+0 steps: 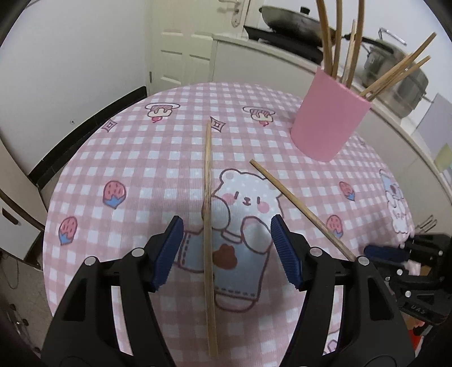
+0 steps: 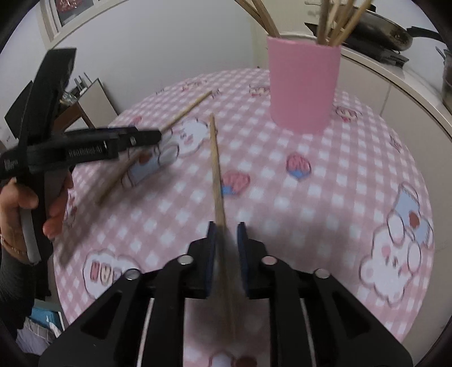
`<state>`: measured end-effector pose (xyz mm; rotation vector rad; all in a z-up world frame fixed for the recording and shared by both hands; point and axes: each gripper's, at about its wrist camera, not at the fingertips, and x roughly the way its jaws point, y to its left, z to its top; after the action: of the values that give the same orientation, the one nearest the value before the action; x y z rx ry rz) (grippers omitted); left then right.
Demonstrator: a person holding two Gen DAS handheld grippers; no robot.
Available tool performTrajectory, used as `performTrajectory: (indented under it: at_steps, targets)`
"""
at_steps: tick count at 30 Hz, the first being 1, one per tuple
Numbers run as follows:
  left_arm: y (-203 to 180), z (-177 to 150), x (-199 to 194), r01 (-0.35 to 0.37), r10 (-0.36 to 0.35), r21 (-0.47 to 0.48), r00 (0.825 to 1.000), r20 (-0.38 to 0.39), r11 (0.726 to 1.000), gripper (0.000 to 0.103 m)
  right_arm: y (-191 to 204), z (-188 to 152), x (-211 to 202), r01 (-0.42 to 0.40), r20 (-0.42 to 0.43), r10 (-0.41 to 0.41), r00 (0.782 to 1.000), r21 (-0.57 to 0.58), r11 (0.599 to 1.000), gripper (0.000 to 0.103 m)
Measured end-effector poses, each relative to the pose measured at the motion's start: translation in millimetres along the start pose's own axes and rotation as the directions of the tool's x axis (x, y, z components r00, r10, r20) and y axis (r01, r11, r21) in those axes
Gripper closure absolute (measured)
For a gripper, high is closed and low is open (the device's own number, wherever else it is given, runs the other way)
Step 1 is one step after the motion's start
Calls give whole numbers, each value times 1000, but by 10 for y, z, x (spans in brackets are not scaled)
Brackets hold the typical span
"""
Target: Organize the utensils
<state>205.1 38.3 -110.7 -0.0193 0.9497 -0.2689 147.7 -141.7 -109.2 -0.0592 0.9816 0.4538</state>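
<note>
Jaws of the left gripper (image 1: 226,248) stand wide apart, their ribbed blue pads (image 1: 169,254) clear of the thin wooden chopstick (image 1: 208,225) that lies lengthwise between them on the bench (image 1: 141,158). Nothing is gripped there. A second chopstick (image 1: 299,209), equally slim and pale, slants off just right of that gripper, its near end close to the right pad.

Seen from the right wrist, the right gripper (image 2: 227,242) has its jaws drawn close but with a gap showing; this second chopstick (image 2: 217,169) runs up through the gap and lies against the left pad, yet blur hides whether both pads press it.

Covering the round bench is a soft ribbed cloth (image 2: 325,197), pink-and-white checked, printed with bears and strawberries. Farther back stands a smooth, matte pink cylindrical holder (image 1: 330,118), upright, with several wooden sticks (image 1: 395,76) fanning out of its top. A person's hand (image 2: 31,203) grips the left gripper's black handle. Beyond the bench, dark metal pans (image 1: 293,19) sit on a pale counter.
</note>
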Motion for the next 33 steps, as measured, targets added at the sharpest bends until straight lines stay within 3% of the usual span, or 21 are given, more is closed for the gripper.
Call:
performTrajectory:
  at_steps: [6, 12, 21, 23, 28, 29, 33]
  targets:
    - [86, 144, 237, -28, 28, -1, 998, -63, 1000, 39, 28, 328, 262, 16, 2, -16, 1000, -29, 999, 81]
    - [115, 351, 385, -38, 41, 27, 993, -109, 999, 39, 102, 598, 529, 19, -61, -25, 998, -88, 996, 81]
    - [135, 575, 593, -71, 76, 45, 988, -132, 997, 41, 158, 727, 672, 44, -111, -63, 992, -165, 985, 82]
    - [111, 588, 614, -103, 110, 63, 987, -118, 993, 53, 173, 736, 689, 51, -107, -70, 992, -168, 984, 86]
    - [108, 626, 611, -80, 87, 59, 990, -114, 995, 84, 110, 756, 691, 61, -100, -77, 992, -155, 986, 97]
    - [110, 630, 611, -73, 78, 54, 990, -114, 996, 96, 94, 761, 689, 54, -103, -70, 992, -148, 988, 97]
    - [163, 568, 497, -42, 43, 23, 996, -76, 999, 97, 107, 724, 651, 62, -76, -74, 994, -148, 987, 98]
